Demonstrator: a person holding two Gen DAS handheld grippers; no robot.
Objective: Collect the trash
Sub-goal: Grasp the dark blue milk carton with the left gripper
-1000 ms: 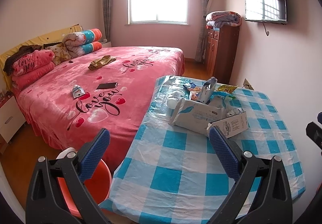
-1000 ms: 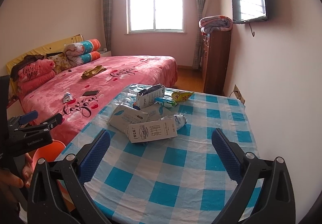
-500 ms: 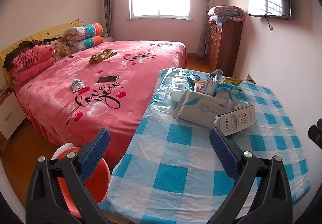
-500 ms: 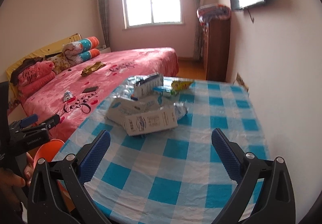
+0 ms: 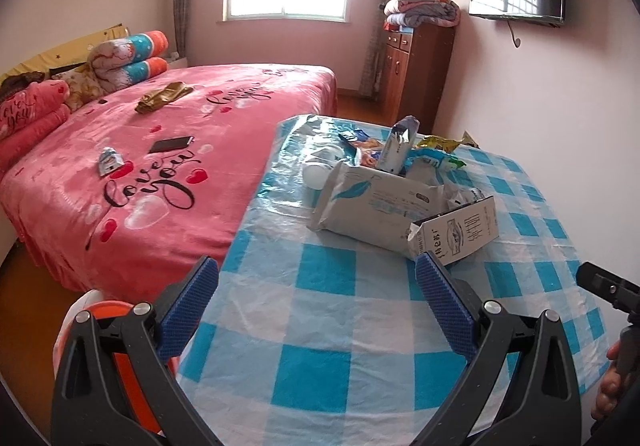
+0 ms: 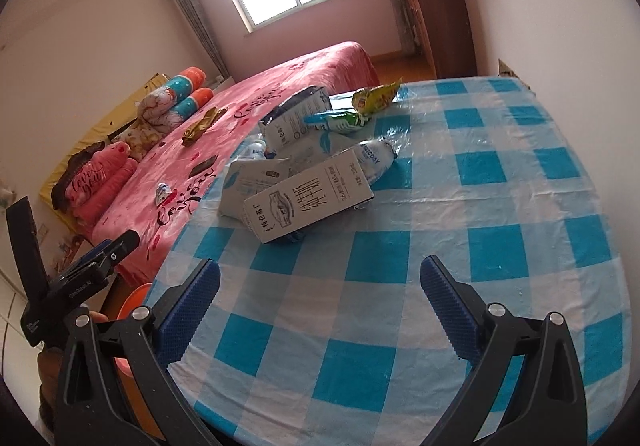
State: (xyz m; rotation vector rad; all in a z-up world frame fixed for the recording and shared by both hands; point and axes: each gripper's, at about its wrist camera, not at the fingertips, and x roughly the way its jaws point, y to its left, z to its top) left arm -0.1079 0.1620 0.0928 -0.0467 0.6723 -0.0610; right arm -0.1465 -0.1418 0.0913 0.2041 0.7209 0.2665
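Cardboard milk carton (image 6: 308,197) lay flat, long axis running left-near to right-far, white, line-printed. Left gripper (image 5: 316,310) and right gripper (image 6: 320,306) gaped wide, empty.

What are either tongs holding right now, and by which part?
Nothing. Left tongs and right tongs are both open and empty above the checked table; the white carton lies untouched in the trash pile.

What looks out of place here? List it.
A heap of trash sits on the table: a milk carton on its side, leaning on a wipes pack, with snack wrappers behind. On the bed, a small wrapper lies near a phone.
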